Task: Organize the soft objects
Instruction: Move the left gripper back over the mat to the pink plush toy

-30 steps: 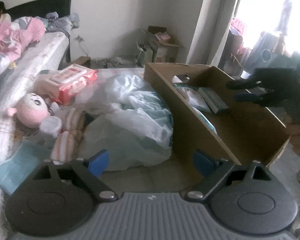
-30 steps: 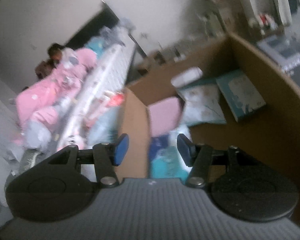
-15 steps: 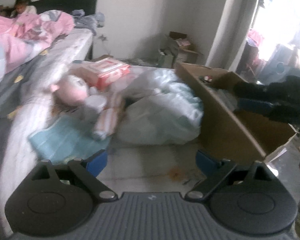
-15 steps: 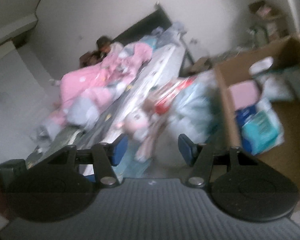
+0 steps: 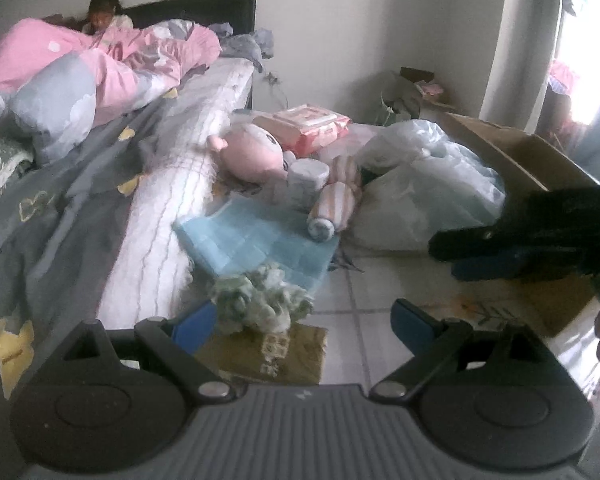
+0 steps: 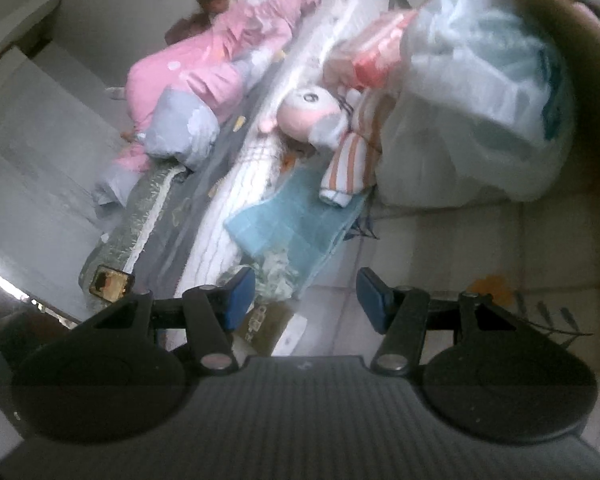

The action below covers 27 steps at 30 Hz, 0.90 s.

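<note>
Both your left gripper [image 5: 300,322] and right gripper [image 6: 306,294] gape empty over glossy floor tiles [image 5: 380,280]. Along the bed's edge [image 5: 172,200] lie a quilted blue pad [image 5: 256,240], a round pink plush [image 5: 252,152] and a striped roll [image 5: 336,204], beside a crinkled plastic bag [image 5: 432,184].

Pink plush toy [image 5: 249,153], orange/white striped cloth roll [image 5: 334,206], lt blue quilted pad [image 5: 256,242], pink duvet [image 5: 112,68] w/ grey patches, brown cardboard box [image 5: 524,152]

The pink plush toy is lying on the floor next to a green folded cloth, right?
Not quite. The pink plush toy is on the floor, but the folded cloth beside it is light blue, not green. The left wrist view shows it clearly.
</note>
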Each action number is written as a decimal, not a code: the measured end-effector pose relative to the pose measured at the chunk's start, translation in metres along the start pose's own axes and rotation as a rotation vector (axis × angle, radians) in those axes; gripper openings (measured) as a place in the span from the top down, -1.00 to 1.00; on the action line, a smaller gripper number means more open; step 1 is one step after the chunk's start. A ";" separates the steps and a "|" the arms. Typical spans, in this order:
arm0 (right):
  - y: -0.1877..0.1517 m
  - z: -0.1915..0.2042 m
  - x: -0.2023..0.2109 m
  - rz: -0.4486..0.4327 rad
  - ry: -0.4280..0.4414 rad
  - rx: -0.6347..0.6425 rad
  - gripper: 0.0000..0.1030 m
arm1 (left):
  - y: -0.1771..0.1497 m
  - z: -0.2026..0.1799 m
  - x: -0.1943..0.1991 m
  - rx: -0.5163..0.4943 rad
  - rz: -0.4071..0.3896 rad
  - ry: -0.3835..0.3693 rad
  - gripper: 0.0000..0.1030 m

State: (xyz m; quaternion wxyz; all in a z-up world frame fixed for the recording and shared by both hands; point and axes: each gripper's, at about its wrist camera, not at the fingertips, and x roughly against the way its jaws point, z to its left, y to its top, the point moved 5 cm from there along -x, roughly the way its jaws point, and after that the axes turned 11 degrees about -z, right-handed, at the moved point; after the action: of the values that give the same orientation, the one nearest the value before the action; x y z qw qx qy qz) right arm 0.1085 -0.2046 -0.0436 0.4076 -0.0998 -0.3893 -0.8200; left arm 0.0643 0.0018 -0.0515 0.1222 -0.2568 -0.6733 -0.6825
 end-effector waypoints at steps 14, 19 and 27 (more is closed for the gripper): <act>0.024 -0.009 -0.043 -0.004 0.014 -0.055 -0.09 | 0.019 0.004 -0.049 -0.042 0.004 -0.026 -0.62; 0.026 -0.016 -0.061 0.017 0.001 -0.070 -0.09 | 0.013 0.015 -0.058 -0.030 0.042 -0.014 -0.44; 0.011 -0.019 -0.076 0.076 0.008 -0.078 -0.10 | 0.003 0.029 -0.035 -0.013 0.083 -0.049 -0.35</act>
State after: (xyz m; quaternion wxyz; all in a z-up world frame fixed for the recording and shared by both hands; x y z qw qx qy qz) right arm 0.1688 -0.1775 -0.0869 0.4358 -0.1272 -0.3514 -0.8188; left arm 0.1003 0.0235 -0.0683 0.1323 -0.3022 -0.6603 -0.6747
